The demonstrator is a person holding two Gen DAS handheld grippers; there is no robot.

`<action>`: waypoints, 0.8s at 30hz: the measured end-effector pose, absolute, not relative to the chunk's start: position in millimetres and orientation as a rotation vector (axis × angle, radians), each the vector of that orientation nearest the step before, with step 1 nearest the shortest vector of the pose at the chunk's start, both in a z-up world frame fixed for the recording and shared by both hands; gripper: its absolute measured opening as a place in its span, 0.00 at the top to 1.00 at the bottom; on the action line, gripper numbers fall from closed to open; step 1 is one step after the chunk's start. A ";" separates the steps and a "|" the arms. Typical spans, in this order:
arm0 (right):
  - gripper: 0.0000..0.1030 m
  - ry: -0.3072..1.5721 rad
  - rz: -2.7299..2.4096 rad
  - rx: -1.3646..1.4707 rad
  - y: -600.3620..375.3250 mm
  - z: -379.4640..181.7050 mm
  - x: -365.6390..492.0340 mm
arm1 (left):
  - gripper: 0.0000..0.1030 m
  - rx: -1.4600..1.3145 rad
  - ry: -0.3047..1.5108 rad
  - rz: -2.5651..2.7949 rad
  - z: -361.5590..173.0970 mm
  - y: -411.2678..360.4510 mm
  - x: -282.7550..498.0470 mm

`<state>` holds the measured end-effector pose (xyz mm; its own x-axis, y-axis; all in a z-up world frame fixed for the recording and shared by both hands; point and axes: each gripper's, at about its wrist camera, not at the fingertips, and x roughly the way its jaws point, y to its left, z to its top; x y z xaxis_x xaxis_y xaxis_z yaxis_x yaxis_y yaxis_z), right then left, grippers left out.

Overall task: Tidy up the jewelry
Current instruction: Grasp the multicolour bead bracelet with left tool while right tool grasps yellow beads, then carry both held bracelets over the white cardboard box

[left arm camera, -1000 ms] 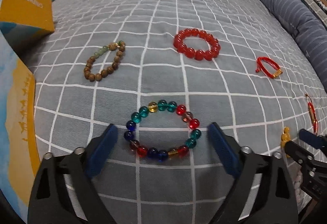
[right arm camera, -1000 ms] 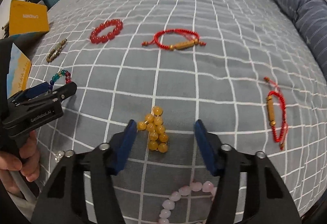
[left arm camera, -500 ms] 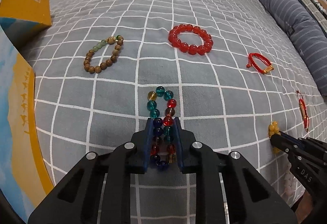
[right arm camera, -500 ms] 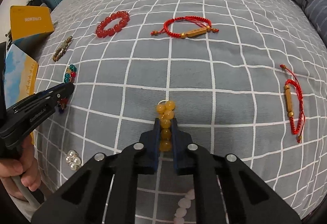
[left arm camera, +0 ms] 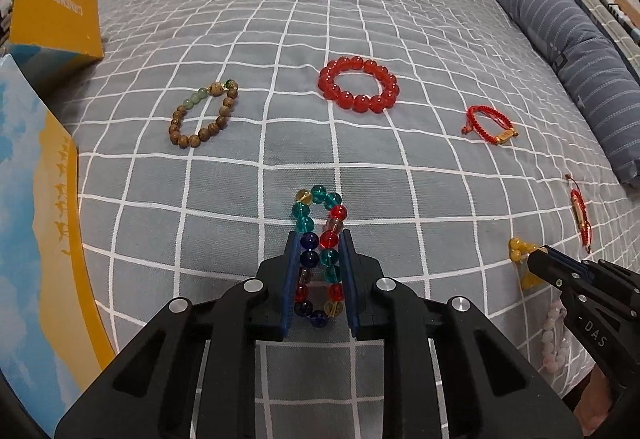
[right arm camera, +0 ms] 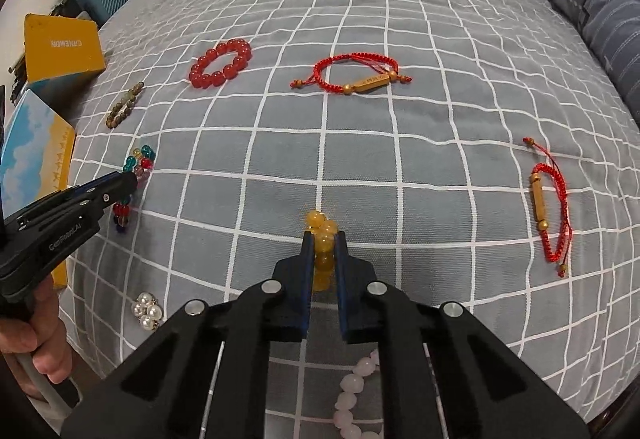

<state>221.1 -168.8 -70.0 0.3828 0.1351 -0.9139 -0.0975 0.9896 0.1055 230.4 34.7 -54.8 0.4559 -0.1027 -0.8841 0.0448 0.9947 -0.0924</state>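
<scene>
My left gripper (left arm camera: 319, 243) is shut on a multicoloured glass bead bracelet (left arm camera: 319, 215), squeezed into a narrow loop on the grey checked bed cover (left arm camera: 360, 19). My right gripper (right arm camera: 323, 239) is shut on a yellow bead bracelet (right arm camera: 320, 221), bunched between the pads. A red bead bracelet (left arm camera: 359, 84), a brown wooden bead bracelet (left arm camera: 204, 115) and a red cord bracelet (left arm camera: 490, 125) lie further out. A second red cord bracelet (right arm camera: 548, 207) lies to the right. The left gripper also shows in the right wrist view (right arm camera: 128, 183).
Two boxes stand at the left: a yellow one (left arm camera: 54, 19) and a blue-and-yellow one (left arm camera: 36, 219). A striped blue pillow (left arm camera: 572, 59) lies along the right. A pink bead bracelet (right arm camera: 356, 399) and a pearl cluster (right arm camera: 148, 311) lie near the bed's front edge.
Both grippers were open around their bracelets a second ago and have closed on them, squeezing each into a narrow bunch. Since half a second ago little has moved.
</scene>
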 end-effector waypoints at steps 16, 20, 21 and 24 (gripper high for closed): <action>0.91 1.131 0.146 0.038 -165.1 -53.7 214.9 | 0.91 -0.043 1.065 -0.084 -37.9 37.6 223.2; 0.91 1.135 0.150 0.035 -164.3 -54.4 214.1 | 0.77 -0.043 1.069 -0.054 -47.4 40.3 227.8; 0.91 1.135 0.151 0.033 -164.1 -54.4 213.4 | 0.68 -0.043 1.071 -0.049 -50.0 40.6 228.1; 0.91 1.134 0.150 0.033 -165.5 -54.6 212.8 | 0.61 -0.032 1.065 -0.035 -58.5 40.2 227.5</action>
